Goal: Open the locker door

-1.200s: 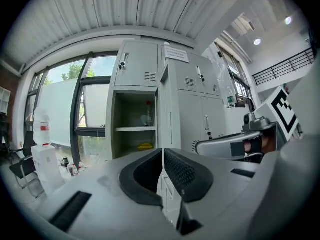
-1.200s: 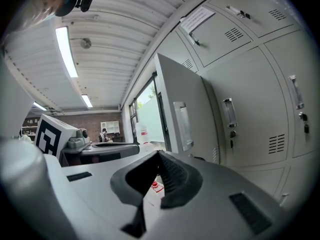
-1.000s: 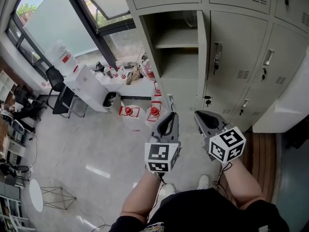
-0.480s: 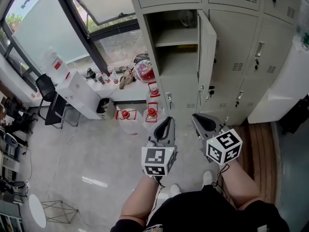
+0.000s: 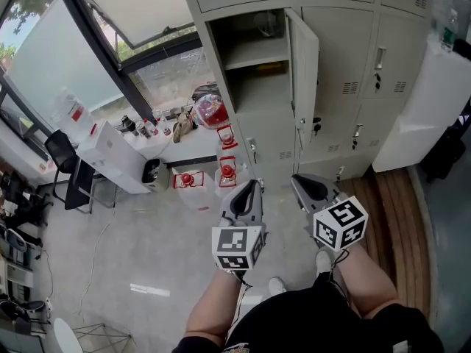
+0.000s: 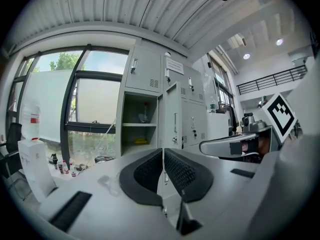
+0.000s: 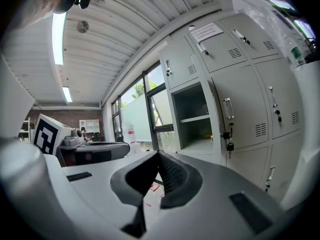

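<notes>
The grey locker bank fills the top of the head view. One locker compartment (image 5: 250, 57) stands open, and its door (image 5: 303, 57) is swung out to the right with keys hanging at its latch. Both grippers are held low in front of the person, well short of the lockers. My left gripper (image 5: 246, 193) is shut with nothing in it, its pads meeting (image 6: 163, 151). My right gripper (image 5: 305, 186) is also shut and holds nothing (image 7: 159, 156). The open compartment (image 6: 140, 129) and door (image 6: 172, 119) also show in the left gripper view, as do the compartment (image 7: 195, 119) and door (image 7: 222, 129) in the right gripper view.
Red-capped water jugs (image 5: 224, 171) stand on the floor below the open locker. A white table (image 5: 110, 153) and a black chair (image 5: 62, 157) sit at the left by the windows. A big white block (image 5: 423, 109) leans at the right, above a wooden floor strip (image 5: 390, 219).
The view has drawn back from the lockers, and the open door now shows more of its face. Both grippers stay shut and side by side, a little lower in the picture.
</notes>
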`<control>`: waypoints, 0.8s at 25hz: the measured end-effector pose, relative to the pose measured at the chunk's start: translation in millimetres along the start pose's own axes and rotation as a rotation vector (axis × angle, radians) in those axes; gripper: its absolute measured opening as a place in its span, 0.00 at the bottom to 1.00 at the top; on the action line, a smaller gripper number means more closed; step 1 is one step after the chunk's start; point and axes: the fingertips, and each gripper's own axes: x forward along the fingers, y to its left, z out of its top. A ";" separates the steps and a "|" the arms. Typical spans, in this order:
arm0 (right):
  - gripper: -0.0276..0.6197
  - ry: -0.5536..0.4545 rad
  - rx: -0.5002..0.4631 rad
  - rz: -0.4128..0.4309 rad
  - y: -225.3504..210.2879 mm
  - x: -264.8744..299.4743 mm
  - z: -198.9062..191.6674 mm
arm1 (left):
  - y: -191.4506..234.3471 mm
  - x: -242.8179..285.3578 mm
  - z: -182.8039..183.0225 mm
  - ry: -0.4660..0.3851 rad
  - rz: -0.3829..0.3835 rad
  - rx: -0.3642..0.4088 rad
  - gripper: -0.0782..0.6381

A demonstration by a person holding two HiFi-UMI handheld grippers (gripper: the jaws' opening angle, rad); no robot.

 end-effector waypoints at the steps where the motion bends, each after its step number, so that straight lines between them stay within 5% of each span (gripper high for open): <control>1: 0.13 -0.002 0.000 -0.007 0.9 -1.6 -0.4 | -0.7 -1.0 -0.1 -0.002 -0.006 -0.001 0.14; 20: 0.13 -0.001 -0.023 -0.044 13.7 -8.9 -3.6 | -2.8 -10.2 -1.9 -0.019 -0.050 -0.011 0.14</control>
